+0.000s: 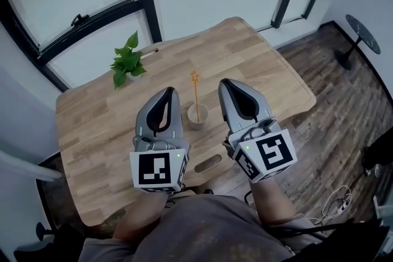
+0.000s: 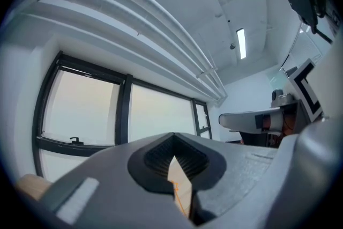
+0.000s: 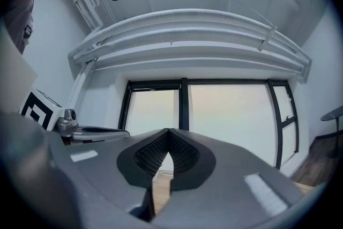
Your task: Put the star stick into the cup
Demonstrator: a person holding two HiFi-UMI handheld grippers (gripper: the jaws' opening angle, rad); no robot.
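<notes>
Room: white walls, black-framed windows point(image 1: 61, 3), plank floor point(image 1: 350, 107). One wooden table point(image 1: 258, 64), rounded corners, set against the window side. Two grippers held low over its near edge: left gripper point(image 1: 168, 92) and right gripper point(image 1: 226, 83), each with jaws closed tip to tip and gripping nothing. One plant point(image 1: 128, 63) toward the far left. One cup point(image 1: 198, 116) between the grippers. One star stick point(image 1: 196, 95) stands in the cup, star uppermost; a thin orange line behind the left jaws is probably this stick
</notes>
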